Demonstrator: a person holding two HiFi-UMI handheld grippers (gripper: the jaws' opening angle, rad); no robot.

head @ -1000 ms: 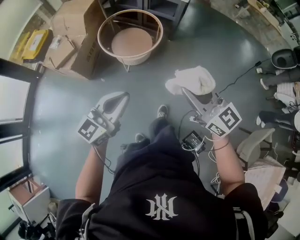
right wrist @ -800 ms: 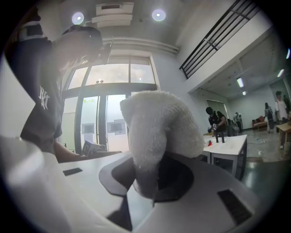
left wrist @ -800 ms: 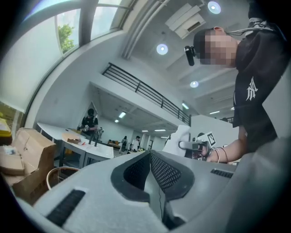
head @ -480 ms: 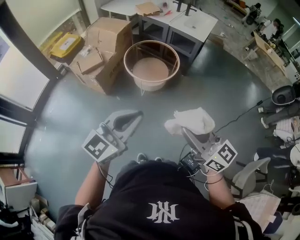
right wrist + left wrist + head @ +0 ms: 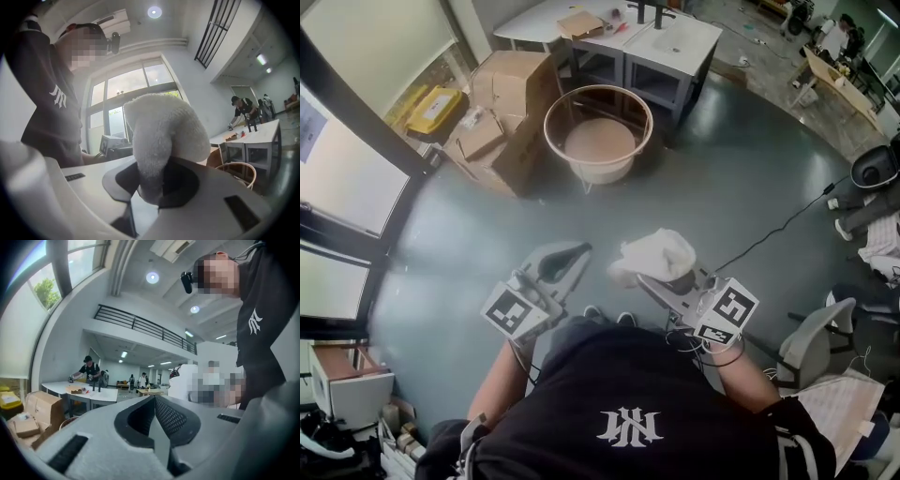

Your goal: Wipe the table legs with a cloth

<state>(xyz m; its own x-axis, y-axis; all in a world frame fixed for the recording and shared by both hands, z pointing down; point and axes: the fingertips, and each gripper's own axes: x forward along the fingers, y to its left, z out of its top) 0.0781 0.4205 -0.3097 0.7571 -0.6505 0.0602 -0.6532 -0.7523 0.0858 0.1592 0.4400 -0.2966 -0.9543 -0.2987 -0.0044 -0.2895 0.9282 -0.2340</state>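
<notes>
Cloth: the white cloth point(image 5: 652, 253) is bunched, with its lower end pinched in the right claw point(image 5: 661, 279) and the rest puffing up over the tips. I judge it is held this way so a soft wad faces forward for rubbing.
Right claw: it is closed tight on the cloth point(image 5: 161, 131), which fills the gap between the jaws point(image 5: 152, 187).
Left claw: the left claw point(image 5: 575, 253) has its jaws pressed together with nothing between them point(image 5: 153, 401). It probably has no job at this stage.
Table legs: the dark table legs point(image 5: 679, 94) stand under a white tabletop point(image 5: 675, 37) across the grey floor point(image 5: 741, 169), beyond a round basket point(image 5: 598, 131). They are well apart from both claws, and nothing touches them.
Arms: both elbows are bent, and the claws sit side by side in front of the body. They point forward and angle slightly toward each other. Both are tipped upward, since each gripper view takes in the ceiling.
Stage: by my reading, wiping has not begun, because the legs are out of reach.
</notes>
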